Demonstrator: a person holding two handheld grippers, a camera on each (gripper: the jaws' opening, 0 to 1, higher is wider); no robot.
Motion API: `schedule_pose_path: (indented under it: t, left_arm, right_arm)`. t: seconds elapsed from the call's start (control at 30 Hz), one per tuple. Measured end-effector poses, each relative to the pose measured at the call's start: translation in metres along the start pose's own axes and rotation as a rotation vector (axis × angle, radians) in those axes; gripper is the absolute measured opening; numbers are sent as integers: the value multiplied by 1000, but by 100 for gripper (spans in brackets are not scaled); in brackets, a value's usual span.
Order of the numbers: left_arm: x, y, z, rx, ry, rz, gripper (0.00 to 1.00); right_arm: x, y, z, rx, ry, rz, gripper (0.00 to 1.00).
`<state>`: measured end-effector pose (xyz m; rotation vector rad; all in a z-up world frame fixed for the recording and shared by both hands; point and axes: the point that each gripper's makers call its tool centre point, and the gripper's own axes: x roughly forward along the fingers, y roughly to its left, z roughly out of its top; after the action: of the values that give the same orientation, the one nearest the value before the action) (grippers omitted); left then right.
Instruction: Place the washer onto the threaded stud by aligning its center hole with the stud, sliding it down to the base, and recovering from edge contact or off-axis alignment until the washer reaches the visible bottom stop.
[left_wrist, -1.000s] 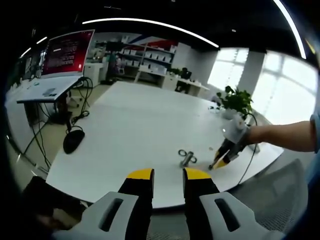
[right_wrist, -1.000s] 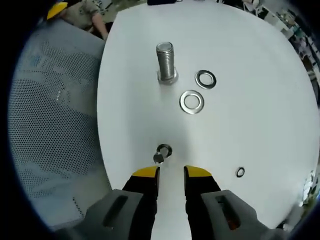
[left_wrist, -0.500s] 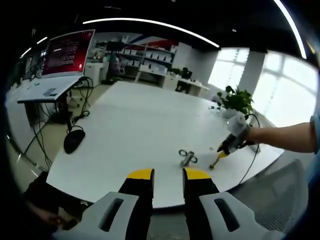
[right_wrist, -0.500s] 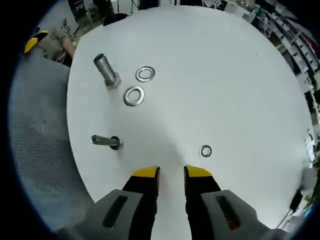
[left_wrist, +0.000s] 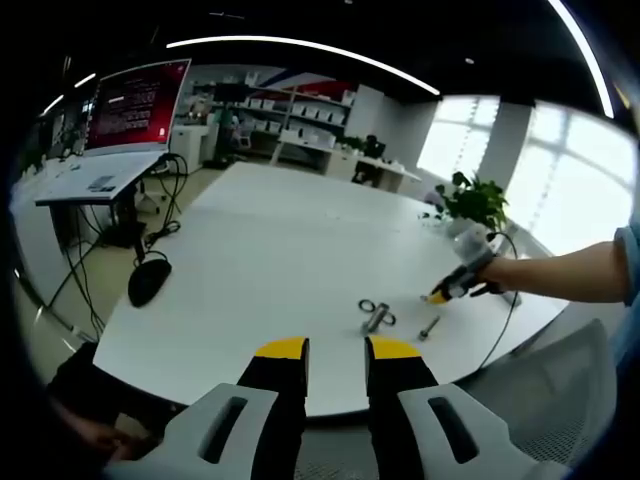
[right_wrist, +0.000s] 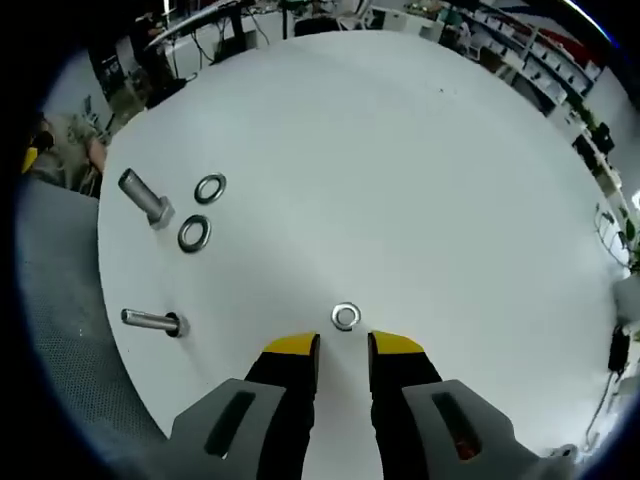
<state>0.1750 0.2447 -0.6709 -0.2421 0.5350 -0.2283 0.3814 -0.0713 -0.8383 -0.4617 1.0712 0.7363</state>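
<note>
steel washer (right_wrist: 346, 317) just beyond right gripper (right_wrist: 343, 345) (fingers apart)

In the left gripper view, the bolts (left_wrist: 377, 317) and rings on the counter (left_wrist: 260, 260) are too small to tell apart. The right hand-held gripper (left_wrist: 440, 295) is tiny there, so its jaws are unclear.

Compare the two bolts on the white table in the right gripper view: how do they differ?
The bigger bolt is thicker, with two washers beside it; the smaller bolt is slimmer, with none near it. In this tilted view the bigger bolt leans up-left from its head, while the smaller bolt points left. Both are silver metal, each with its head on the table.
</note>
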Motion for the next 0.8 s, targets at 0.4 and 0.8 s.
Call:
schedule_pose_path:
  t: [0.4, 0.8]
  left_arm:
    - [0, 1, -1, 2, 6, 2, 20]
    - [0, 1, 0, -2, 4, 5, 20]
  right_arm:
    - [5, -6, 5, -17, 4, -8, 20]
    - [5, -6, 7, -31, 8, -5, 17]
